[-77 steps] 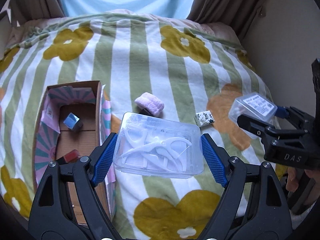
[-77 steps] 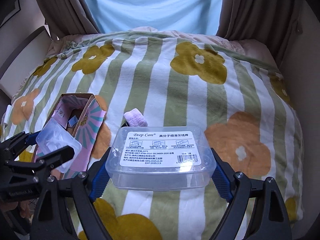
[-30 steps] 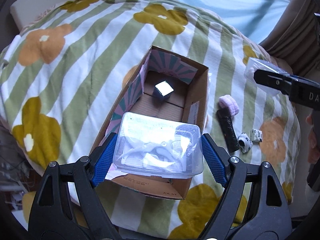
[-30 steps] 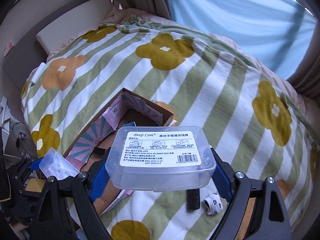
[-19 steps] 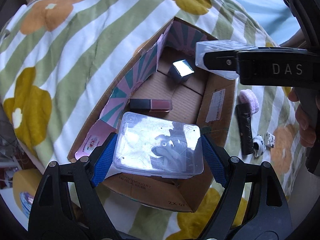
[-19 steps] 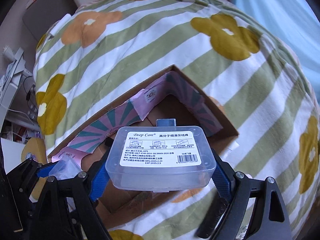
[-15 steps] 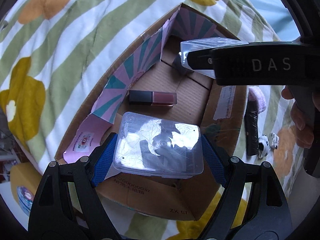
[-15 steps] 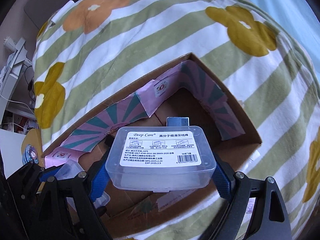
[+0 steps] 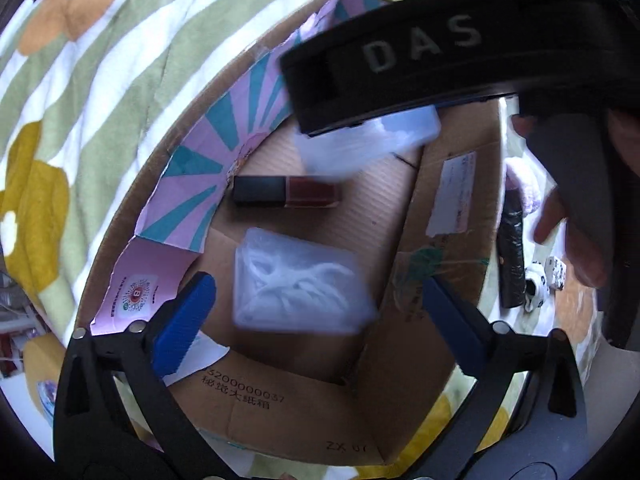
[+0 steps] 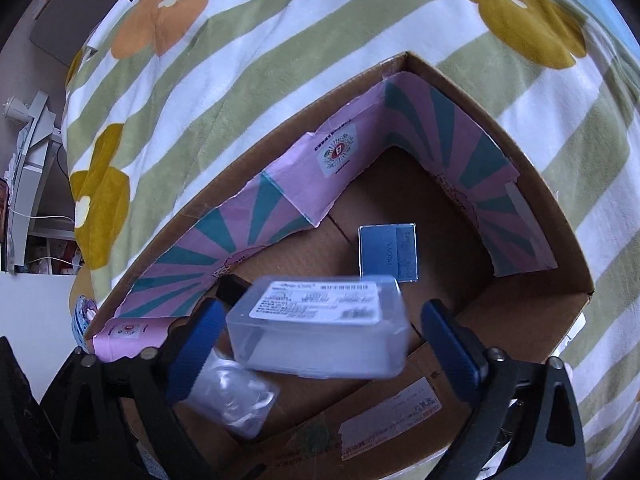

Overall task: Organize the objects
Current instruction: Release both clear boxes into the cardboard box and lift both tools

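An open cardboard box (image 9: 304, 412) with pink and teal lining lies on the flowered blanket; it also shows in the right wrist view (image 10: 532, 304). My left gripper (image 9: 318, 320) is open above it. A clear case of floss picks (image 9: 300, 284) is free of the pads and blurred, over the box floor. My right gripper (image 10: 320, 344) is open too. Its labelled clear case (image 10: 320, 320) is loose between the pads and blurred, over the box. The same case shows in the left wrist view (image 9: 372, 140) under the right gripper's black body.
In the box lie a red lipstick with a black cap (image 9: 286, 191) and a small blue box (image 10: 388, 252). On the blanket right of the box are a black tube (image 9: 512, 256), a pink fluffy item (image 9: 524, 184) and small patterned pieces (image 9: 540, 280).
Both grippers came over the box and opened. Both clear cases left the pads and are dropping into the box. The right gripper now crosses the left wrist view.
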The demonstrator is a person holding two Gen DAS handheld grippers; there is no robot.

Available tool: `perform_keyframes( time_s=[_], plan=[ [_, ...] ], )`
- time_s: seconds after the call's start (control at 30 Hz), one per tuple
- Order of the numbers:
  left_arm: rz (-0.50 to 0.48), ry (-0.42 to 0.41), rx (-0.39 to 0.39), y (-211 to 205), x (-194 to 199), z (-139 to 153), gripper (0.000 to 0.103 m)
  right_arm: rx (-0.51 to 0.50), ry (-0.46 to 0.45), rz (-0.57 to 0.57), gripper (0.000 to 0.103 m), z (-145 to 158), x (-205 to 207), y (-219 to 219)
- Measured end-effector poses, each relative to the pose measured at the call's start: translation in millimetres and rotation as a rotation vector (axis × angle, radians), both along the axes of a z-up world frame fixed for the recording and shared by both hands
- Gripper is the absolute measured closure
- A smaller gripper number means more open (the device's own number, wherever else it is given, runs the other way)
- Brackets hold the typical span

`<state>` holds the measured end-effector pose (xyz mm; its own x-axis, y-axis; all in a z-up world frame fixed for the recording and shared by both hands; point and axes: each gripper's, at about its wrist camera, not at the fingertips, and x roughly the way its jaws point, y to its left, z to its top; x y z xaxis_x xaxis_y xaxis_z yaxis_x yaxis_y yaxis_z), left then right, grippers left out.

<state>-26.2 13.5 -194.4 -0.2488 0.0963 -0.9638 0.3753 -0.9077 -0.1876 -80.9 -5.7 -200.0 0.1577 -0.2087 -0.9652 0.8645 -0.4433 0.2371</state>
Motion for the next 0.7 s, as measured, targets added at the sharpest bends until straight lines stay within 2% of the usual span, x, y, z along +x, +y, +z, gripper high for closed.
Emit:
perform_keyframes(
  time_s=[0.17, 0.3, 0.7],
  plan=[
    [-0.008, -0.016, -0.006, 4.6, 1.2, 1.8, 0.000, 0.002, 0.001, -0.023, 0.000, 0.7, -3.7, 9.0],
    [-0.013, -0.031, -0.004, 5.0, 1.6, 3.1, 0.000, 0.009, 0.021, 0.005, 0.000, 3.9, -1.8, 10.2],
    [-0.018, -0.007, 0.000, -0.3, 16.6, 18.2, 0.000, 0.008, 0.045, -0.005, 0.000, 22.3, 3.1, 15.9]
  ],
)
